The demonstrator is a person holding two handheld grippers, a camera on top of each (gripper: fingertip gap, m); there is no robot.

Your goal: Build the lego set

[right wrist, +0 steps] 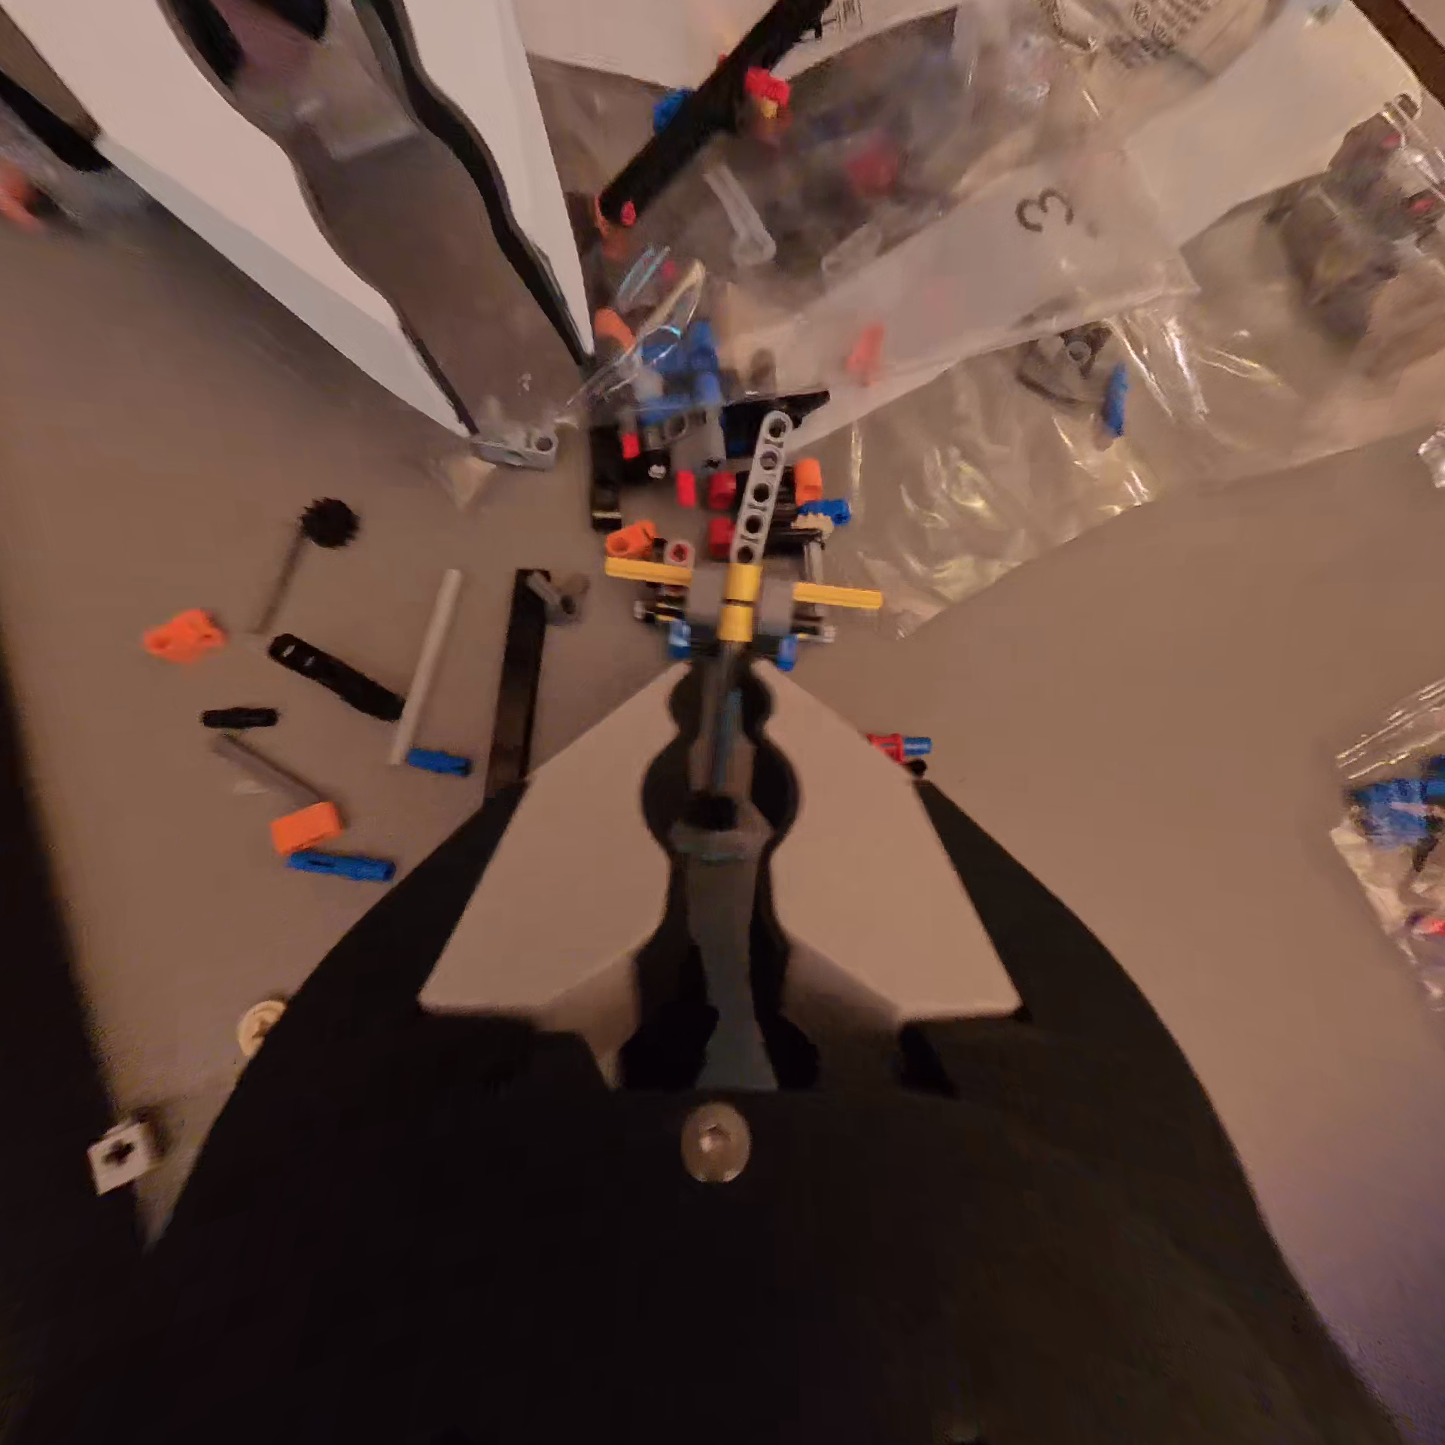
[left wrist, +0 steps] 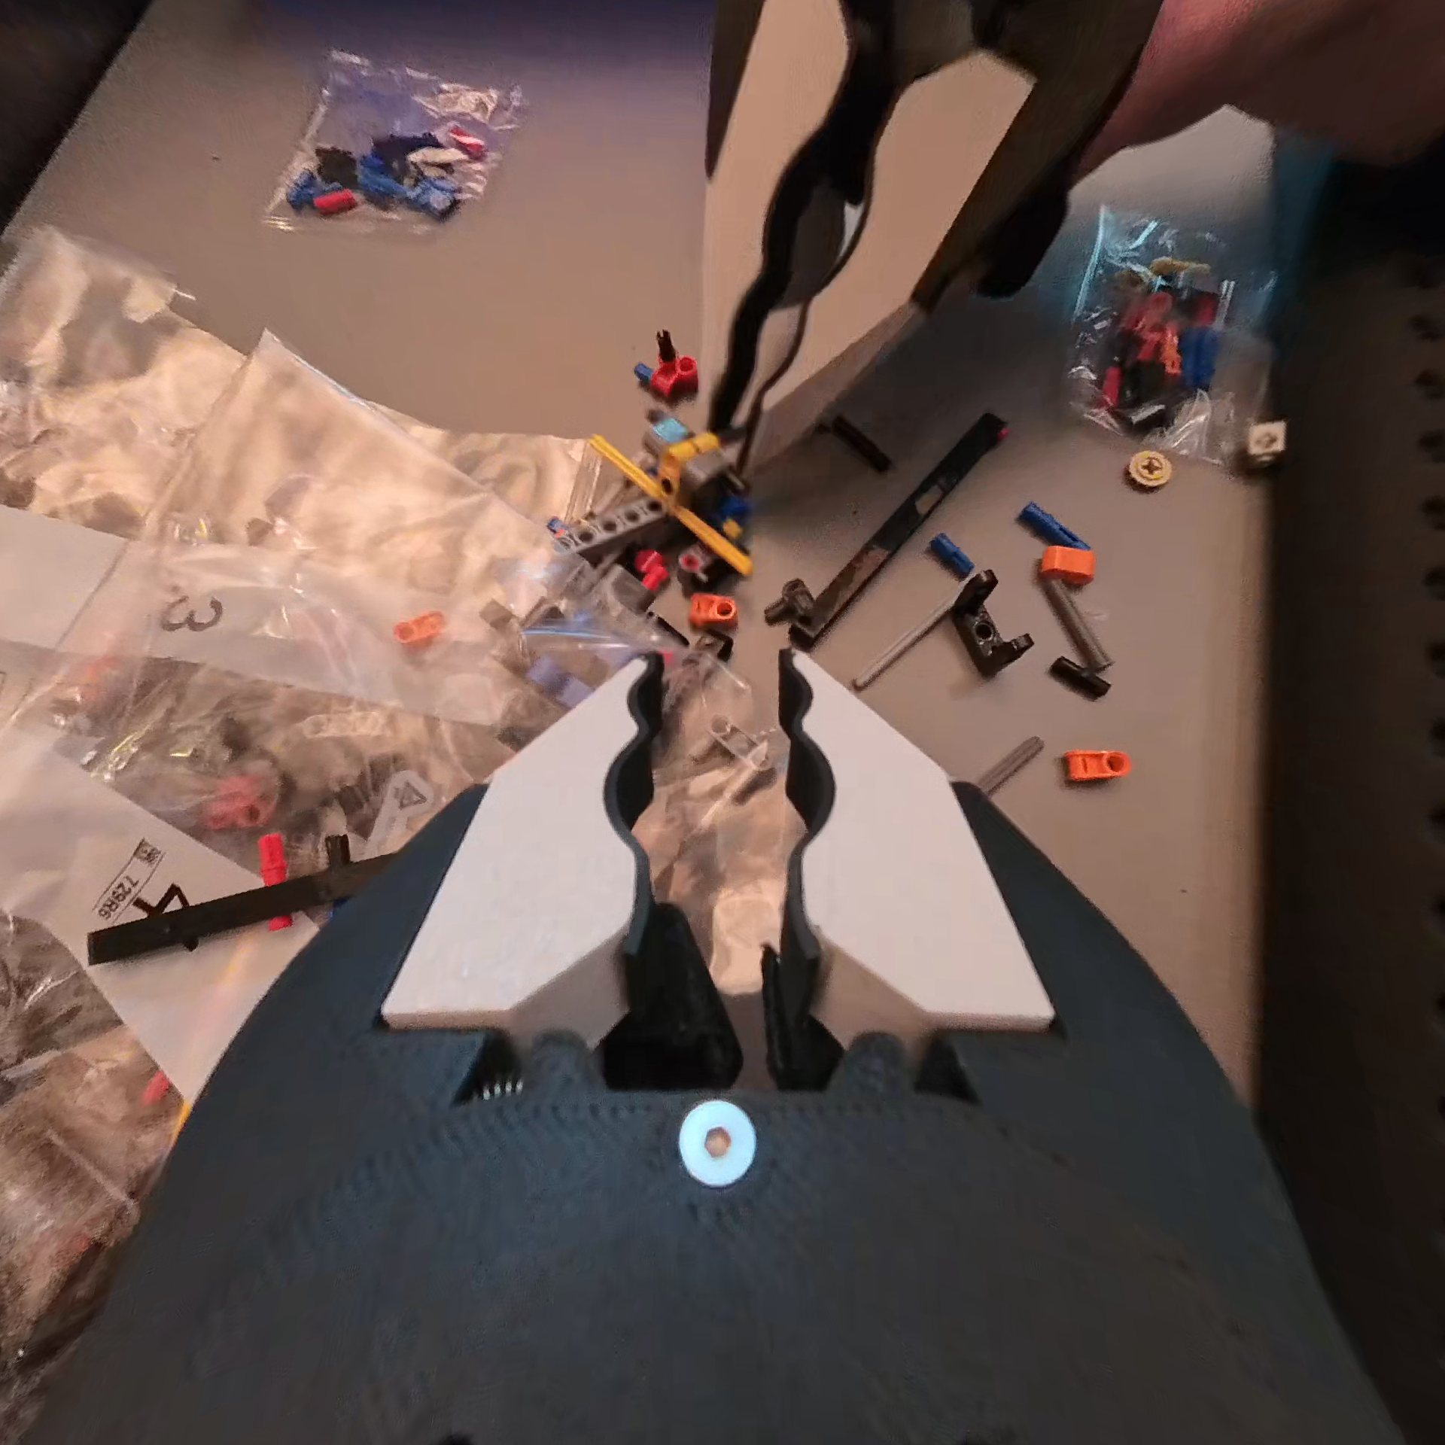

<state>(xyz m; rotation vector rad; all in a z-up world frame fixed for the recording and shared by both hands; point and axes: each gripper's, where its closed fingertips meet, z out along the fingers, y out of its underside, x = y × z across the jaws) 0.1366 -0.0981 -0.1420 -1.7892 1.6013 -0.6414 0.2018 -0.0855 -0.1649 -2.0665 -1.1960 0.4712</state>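
Mid-assembly: dark axle going into small grey-and-yellow lego assembly (right wrist: pixel 735 594) on grey bench (right wrist: pixel 1095 704).

Right gripper (right wrist: pixel 723 688) fingers clamped on thin dark axle (right wrist: pixel 723 735); left gripper (left wrist: pixel 719 672) fingers apart, empty, near clear plastic bags (left wrist: pixel 313 485). Next, likely: straight push, assembly steadied.

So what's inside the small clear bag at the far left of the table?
The bag holds loose pieces, mostly blue, with some black, red and white. They are piled together, so pieces underneath are hidden, and blur hides their shapes.
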